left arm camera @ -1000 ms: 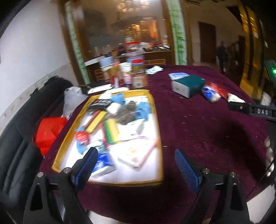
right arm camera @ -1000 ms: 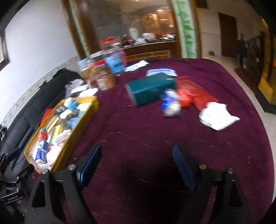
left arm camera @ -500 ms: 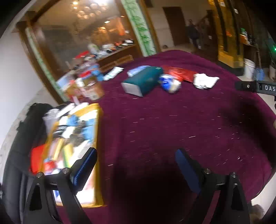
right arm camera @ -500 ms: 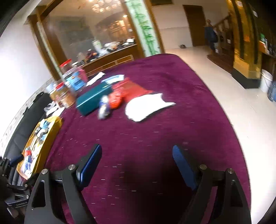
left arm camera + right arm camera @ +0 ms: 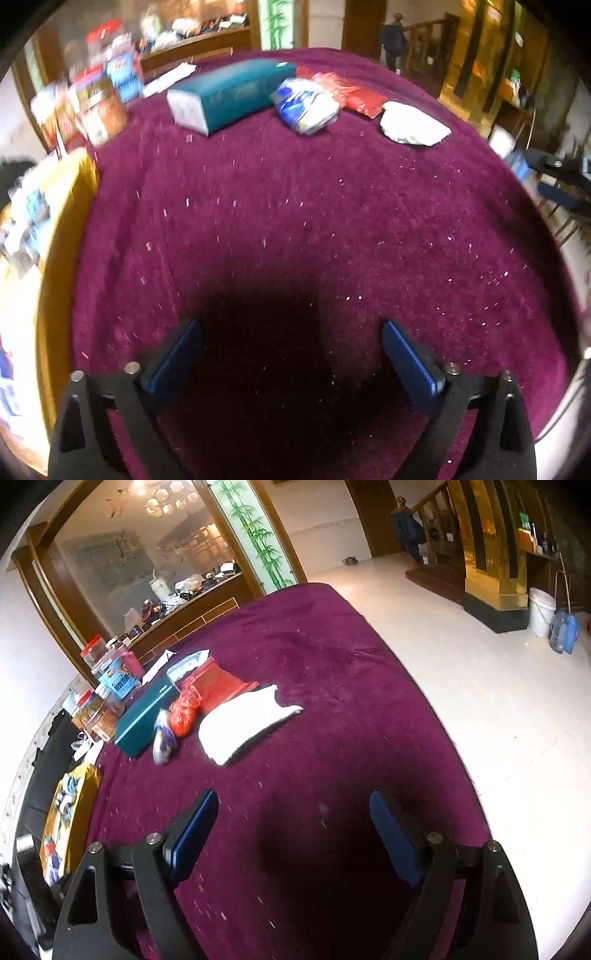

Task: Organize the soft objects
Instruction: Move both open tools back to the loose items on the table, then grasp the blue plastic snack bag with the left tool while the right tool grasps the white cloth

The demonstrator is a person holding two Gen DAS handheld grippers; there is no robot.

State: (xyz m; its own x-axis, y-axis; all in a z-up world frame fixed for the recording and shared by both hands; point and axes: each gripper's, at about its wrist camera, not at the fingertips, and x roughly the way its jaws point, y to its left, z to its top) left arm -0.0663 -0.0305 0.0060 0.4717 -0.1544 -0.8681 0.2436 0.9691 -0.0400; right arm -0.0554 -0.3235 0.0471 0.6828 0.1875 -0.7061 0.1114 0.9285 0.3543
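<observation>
**Both tools approaching an untouched cluster of soft objects**

The left tool is hovering over bare maroon table, its jaws opening toward their widest with nothing between them. The right tool is standing moderately wide, likewise empty. Judged from the layout, the task is sitting at an early stage: no soft object is gripped, and the cluster is lying loose at the far side of the table. Taking the teal box as landmark, the blue-and-white packet is lying just beside its right end, the red bag is sitting beyond that packet, touching it, and the white cloth is resting farther right, near the red bag. Well to the box's near left, a yellow tray is holding assorted items; whether it is the destination cannot be told. The box's long axis is running left-near to right-far in the left wrist view; the cloth's long axis is running roughly parallel, one pointed corner aiming right.
</observation>
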